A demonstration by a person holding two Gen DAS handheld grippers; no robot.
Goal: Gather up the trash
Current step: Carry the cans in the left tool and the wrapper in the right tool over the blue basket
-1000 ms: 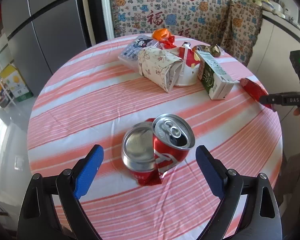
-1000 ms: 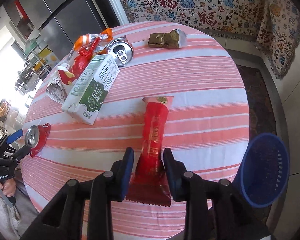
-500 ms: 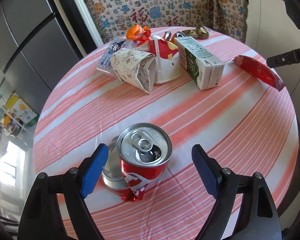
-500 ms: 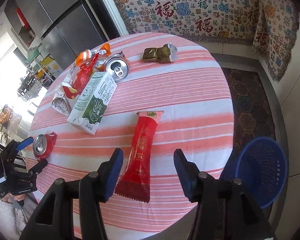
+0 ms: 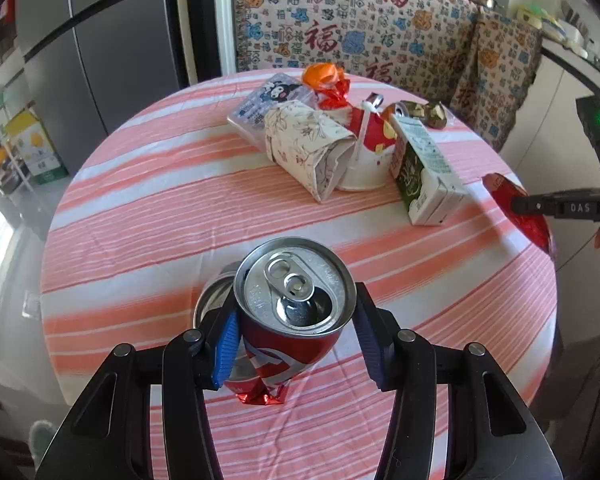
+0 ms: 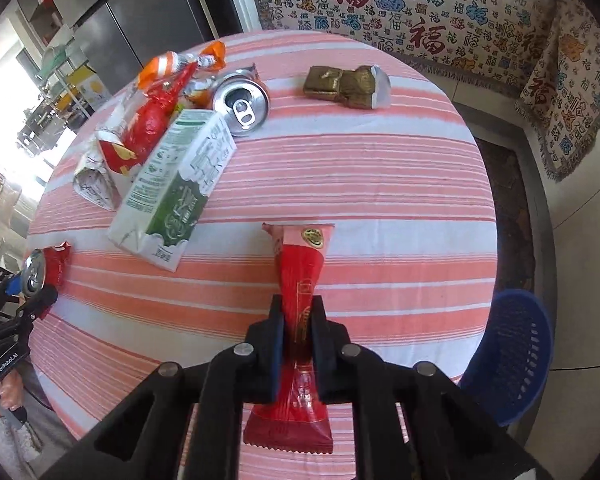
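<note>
The left gripper (image 5: 296,340), its jaws just closed inward, is clamped on a crushed red can (image 5: 288,320), mouth upward, near the table's (image 5: 140,220) edge. The right gripper (image 6: 296,340), pinched together, grips one red wrapper (image 6: 300,280), its length pointing away. Two cans are seen; a second can (image 6: 242,102) lies by the carton (image 6: 172,196).

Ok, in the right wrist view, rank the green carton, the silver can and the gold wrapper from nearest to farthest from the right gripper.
1. Green carton: nearest to the right gripper, ahead and to its left, lying on its side.
2. Silver can: just behind the carton's far end, its opened top facing the camera.
3. Gold wrapper: farthest, near the table's far edge, right of the can.
</note>
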